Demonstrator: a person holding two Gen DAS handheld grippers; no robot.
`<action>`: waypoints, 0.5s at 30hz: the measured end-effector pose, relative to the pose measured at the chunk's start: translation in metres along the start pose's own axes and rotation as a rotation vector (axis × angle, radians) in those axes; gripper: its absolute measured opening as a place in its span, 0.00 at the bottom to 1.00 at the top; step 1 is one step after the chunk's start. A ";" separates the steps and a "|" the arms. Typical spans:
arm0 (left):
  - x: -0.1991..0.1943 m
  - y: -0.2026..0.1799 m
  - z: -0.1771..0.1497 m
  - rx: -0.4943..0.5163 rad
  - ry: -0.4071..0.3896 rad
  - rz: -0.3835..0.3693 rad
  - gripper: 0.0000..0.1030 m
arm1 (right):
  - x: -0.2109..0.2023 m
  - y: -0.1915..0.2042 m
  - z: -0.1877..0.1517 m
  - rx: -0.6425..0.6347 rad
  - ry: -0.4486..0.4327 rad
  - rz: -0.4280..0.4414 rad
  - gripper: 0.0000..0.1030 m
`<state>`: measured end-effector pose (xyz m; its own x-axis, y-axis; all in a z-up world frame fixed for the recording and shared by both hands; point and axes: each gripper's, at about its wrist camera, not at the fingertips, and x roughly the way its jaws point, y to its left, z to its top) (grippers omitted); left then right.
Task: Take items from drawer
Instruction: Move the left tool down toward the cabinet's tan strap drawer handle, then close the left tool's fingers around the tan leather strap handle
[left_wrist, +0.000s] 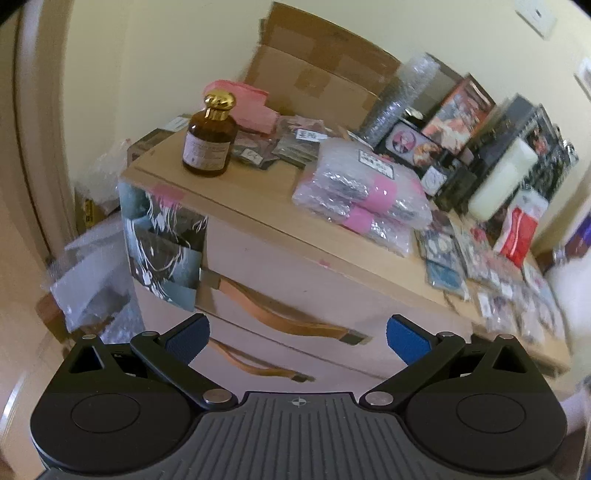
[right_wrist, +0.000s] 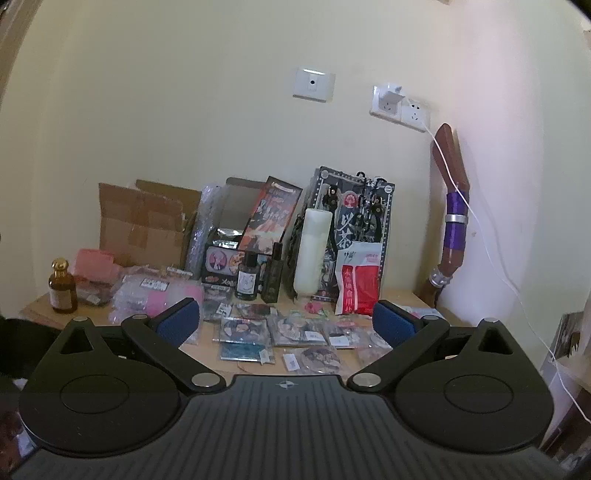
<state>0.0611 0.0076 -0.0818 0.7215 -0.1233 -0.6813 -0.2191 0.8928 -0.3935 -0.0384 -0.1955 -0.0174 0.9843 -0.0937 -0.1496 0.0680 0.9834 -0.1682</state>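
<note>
Currently your left gripper (left_wrist: 297, 338) hovers spread wide and empty, just in front of the cabinet's face, with the upper drawer (left_wrist: 332, 280) directly ahead of its fingertips and the lower drawer (left_wrist: 280, 354) just below. Both drawers appear closed, so the items to be taken are hidden inside. The upper strap handle (left_wrist: 284, 314) sags between your two blue pads; the lower strap handle (left_wrist: 255, 360) lies just beneath it. Your right gripper (right_wrist: 288, 321) is likewise spread and empty, held above the cluttered cabinet top (left_wrist: 258, 199), well apart from either handle. The step in hand is judged to be opening a drawer: bring the left pads to either side of the strap's slack middle, close firmly, and pull straight back along the drawer's travel. Keep the pull level, since a soft strap may slip or twist. The brown bottle (left_wrist: 209, 142) stands ahead and left near the edge; a jerk could topple it.
</note>
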 end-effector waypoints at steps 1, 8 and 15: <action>0.001 0.002 -0.001 -0.032 -0.005 -0.013 1.00 | 0.001 -0.001 0.000 -0.006 0.004 0.003 1.00; 0.012 0.010 -0.018 -0.217 -0.027 -0.085 1.00 | -0.014 -0.002 -0.006 -0.075 0.023 0.040 1.00; 0.033 0.023 -0.039 -0.380 -0.021 -0.127 1.00 | -0.008 -0.008 -0.011 -0.135 0.055 0.051 1.00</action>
<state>0.0544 0.0072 -0.1370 0.7708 -0.2097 -0.6015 -0.3519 0.6469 -0.6765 -0.0485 -0.2042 -0.0255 0.9752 -0.0558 -0.2141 -0.0083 0.9577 -0.2875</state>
